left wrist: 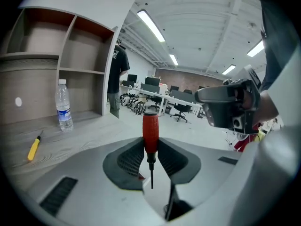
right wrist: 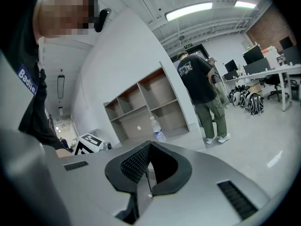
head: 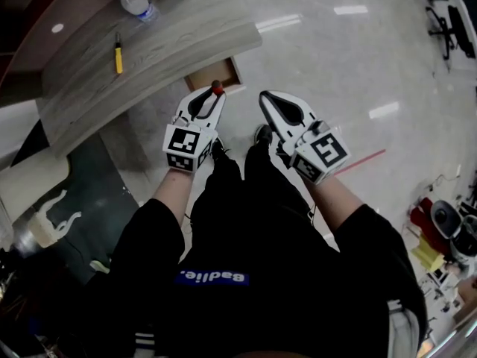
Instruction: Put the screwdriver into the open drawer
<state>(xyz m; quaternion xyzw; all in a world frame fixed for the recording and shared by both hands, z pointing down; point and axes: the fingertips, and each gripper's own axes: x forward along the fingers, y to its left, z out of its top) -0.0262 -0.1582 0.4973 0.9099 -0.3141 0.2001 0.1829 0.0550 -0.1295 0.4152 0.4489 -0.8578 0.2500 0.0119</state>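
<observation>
A red-handled screwdriver stands between the jaws of my left gripper, which is shut on it; its thin metal shaft points back toward the gripper's body. In the head view the gripper hangs just in front of the open drawer, a brown box showing under the edge of the curved wooden desk. My right gripper is beside the left one, to its right, with its pads closed together and nothing between them.
A yellow-handled tool and a water bottle lie on the desk. Open shelving stands behind it. A person stands on the glossy floor farther off. My own legs are below the grippers.
</observation>
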